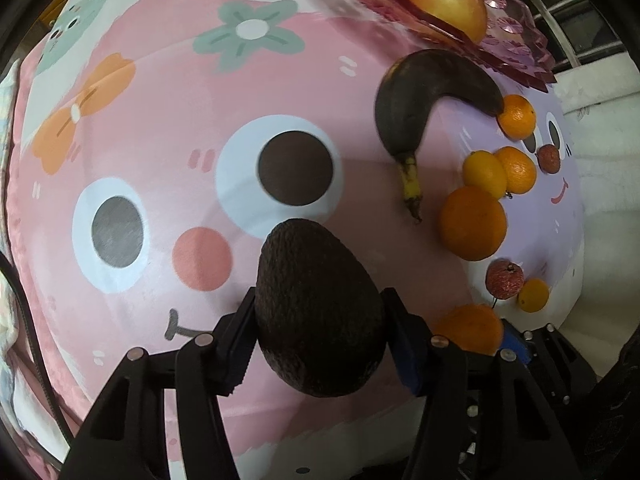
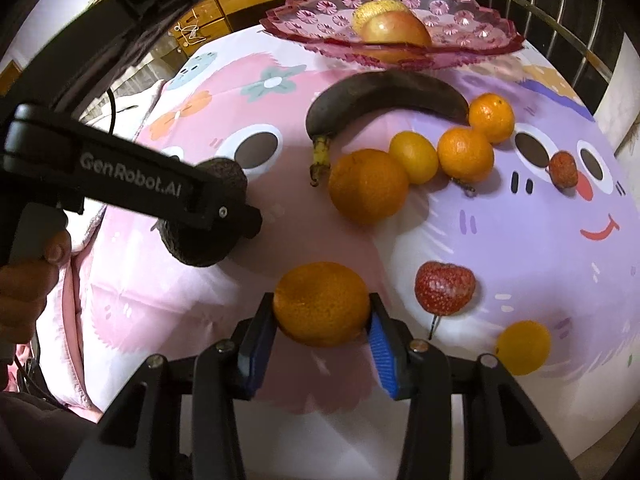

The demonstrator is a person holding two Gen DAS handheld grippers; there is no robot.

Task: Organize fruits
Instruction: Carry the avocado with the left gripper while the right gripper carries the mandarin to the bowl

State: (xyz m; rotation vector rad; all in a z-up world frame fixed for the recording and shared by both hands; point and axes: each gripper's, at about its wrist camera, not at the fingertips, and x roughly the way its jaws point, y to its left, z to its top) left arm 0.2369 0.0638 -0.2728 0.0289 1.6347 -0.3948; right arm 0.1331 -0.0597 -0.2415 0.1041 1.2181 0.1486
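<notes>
Behind the left hand-held gripper (image 2: 224, 216), its clamped avocado (image 2: 200, 240) half hides; right hand-held gripper (image 2: 322, 320) clamps an orange (image 2: 322, 304).

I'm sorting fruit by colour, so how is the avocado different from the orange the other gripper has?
The avocado is nearly black; the orange is bright orange. The avocado is egg-shaped and tapers to one end; the orange is round. The avocado sits in the left gripper; the orange sits in the right gripper. Both have bumpy skin and are squeezed between two fingers, over the cartoon cloth.
</notes>
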